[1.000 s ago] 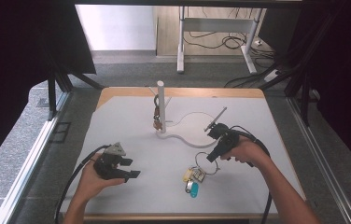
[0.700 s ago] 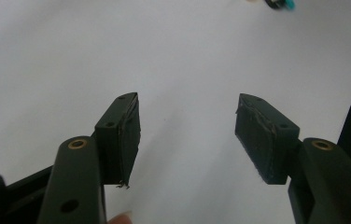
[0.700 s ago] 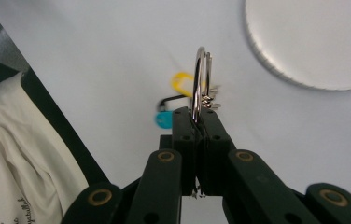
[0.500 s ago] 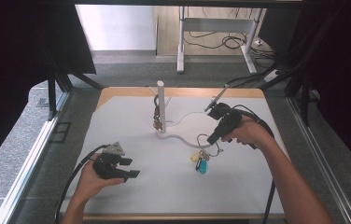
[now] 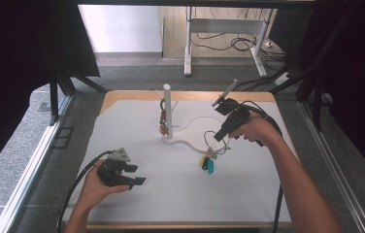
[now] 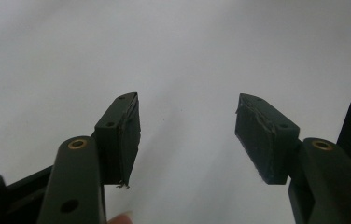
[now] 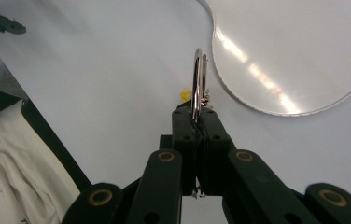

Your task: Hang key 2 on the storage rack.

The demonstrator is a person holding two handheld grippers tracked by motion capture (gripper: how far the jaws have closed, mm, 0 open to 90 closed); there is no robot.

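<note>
— White table (image 5: 137,204) underneath, floor cables beyond. What's around?

— Clear round stand base (image 7: 295,56), its white post (image 5: 168,109) upright with something hanging on it, just beside my route.

— And you?

— My right gripper (image 7: 197,116) is pinched tight on the key ring (image 7: 198,74), keys (image 5: 207,163) dangling above the table. My left gripper (image 6: 187,135) rests spread, empty.

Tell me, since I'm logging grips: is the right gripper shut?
Shut: the right gripper has its jaws pinching the metal key ring edge-on.
</note>
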